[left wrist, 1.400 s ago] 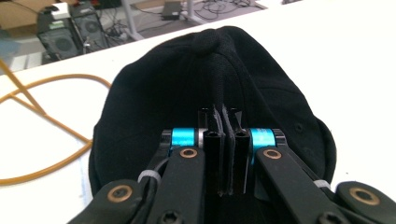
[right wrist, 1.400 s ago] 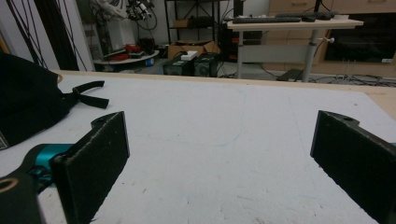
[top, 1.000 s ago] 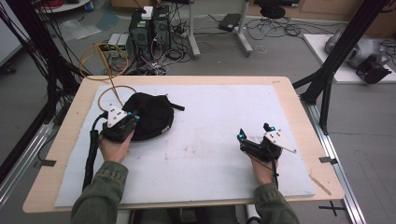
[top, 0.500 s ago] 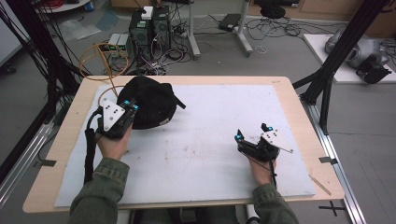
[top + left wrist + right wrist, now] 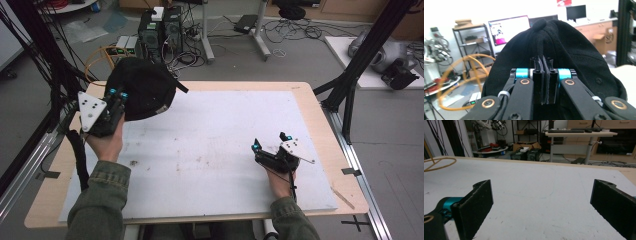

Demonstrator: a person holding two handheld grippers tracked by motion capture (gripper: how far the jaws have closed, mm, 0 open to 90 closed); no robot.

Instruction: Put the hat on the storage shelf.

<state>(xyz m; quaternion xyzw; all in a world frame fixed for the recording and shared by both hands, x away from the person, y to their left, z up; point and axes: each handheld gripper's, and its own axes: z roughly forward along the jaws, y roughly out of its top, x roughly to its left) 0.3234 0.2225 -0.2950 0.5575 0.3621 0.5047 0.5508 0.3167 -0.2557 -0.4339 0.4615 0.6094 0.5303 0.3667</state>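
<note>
**Cap off the table, left side**

Left gripper (image 5: 116,94) jaws clamped tight on the black cap's (image 5: 142,87) edge, cap held in the air above the far-left corner of the table (image 5: 305,100). Right gripper (image 5: 270,145) low over the white mat (image 5: 210,150), jaws wide apart, gripping nothing.

Overhead forward-down view; two close tongs-mounted views, shared white mat (image 5: 215,150).

Black cap (image 5: 142,87) is hanging clear of the table, pinched at its edge between the closed jaws of the left gripper (image 5: 116,94). Crown with its top button is bulging just beyond the jaws; a short strap is sticking out on the side away from the gripper.
</note>
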